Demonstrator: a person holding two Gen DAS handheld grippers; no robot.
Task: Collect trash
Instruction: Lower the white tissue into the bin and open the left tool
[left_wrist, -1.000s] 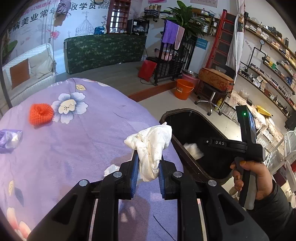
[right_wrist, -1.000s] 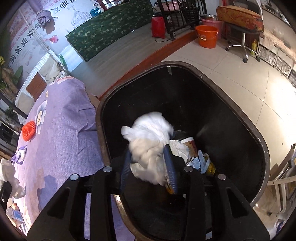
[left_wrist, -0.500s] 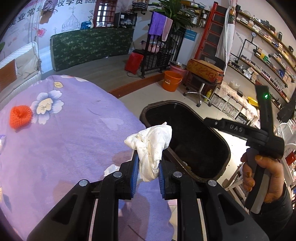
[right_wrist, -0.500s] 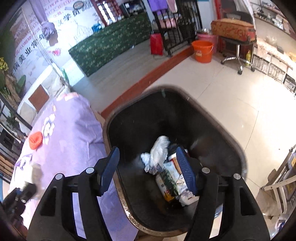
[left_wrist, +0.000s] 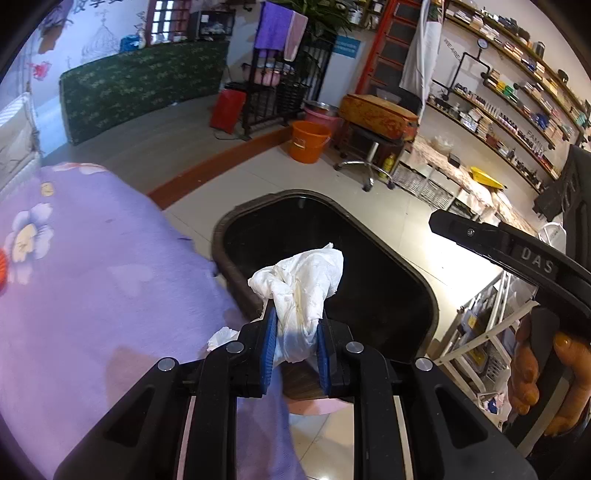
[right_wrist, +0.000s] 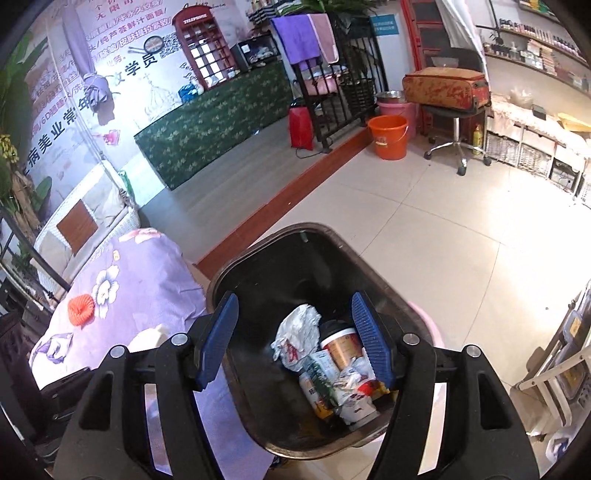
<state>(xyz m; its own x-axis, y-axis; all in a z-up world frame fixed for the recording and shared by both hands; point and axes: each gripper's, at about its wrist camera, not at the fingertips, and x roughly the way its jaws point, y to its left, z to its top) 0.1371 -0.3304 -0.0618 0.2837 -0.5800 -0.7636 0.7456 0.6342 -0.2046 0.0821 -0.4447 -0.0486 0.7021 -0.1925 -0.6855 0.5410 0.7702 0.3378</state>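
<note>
On the left lies the purple flowered table (left_wrist: 92, 280). The left gripper (left_wrist: 294, 341) has its jaws clamped on a crumpled white tissue (left_wrist: 301, 284) over the near rim of the black trash bin (left_wrist: 413, 273). The right gripper (right_wrist: 295, 339) hangs over the bin, jaws apart and empty.

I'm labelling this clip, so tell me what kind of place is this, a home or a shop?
Probably a beauty salon or small shop, not a home: wall shelves of small bottles and boxes, a printed Chinese poster wall, and a rolling stool on tiled floor.
</note>
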